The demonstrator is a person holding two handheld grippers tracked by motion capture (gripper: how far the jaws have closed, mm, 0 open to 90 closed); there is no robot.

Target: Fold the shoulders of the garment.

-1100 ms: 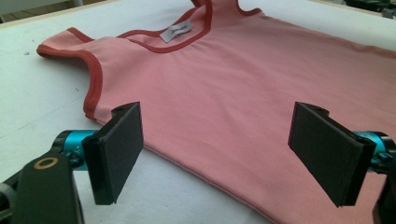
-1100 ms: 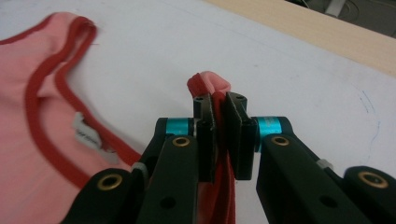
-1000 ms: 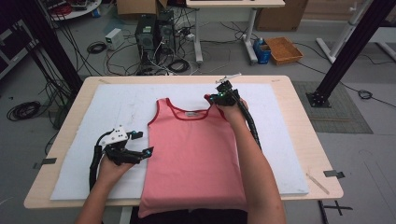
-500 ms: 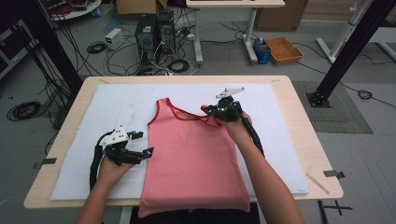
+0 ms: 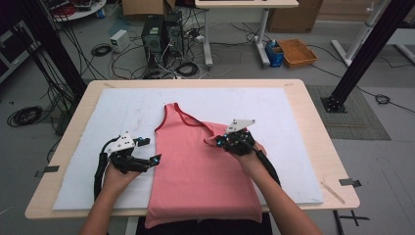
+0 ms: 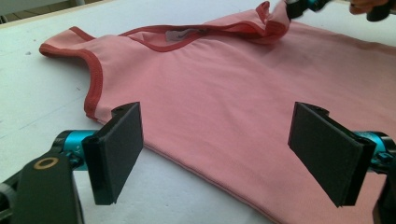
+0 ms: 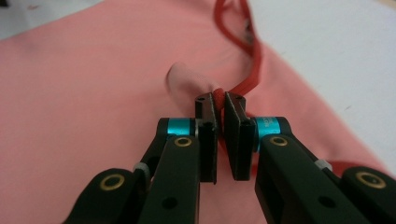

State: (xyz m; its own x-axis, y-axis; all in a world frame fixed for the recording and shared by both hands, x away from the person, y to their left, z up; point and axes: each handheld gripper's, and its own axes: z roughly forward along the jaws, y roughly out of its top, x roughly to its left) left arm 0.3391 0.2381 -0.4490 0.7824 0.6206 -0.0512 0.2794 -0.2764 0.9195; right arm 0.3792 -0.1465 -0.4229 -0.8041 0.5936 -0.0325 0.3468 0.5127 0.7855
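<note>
Pink tank top lies flat on the white mat, its right shoulder strap pinched in the right gripper.

Its hem hangs over the table's near edge, and its neckline points away from the person. In the right gripper view the jaws stand nearly together, clamped on the red-trimmed strap, which is lifted and folded inward over the chest of the garment. The left gripper rests at the top's left side edge, below the left armhole; in the left gripper view its jaws stand wide apart, with the pink cloth and its side edge lying between them, pads not pressing on it. The two grippers are well apart, with the garment's chest between them.
</note>
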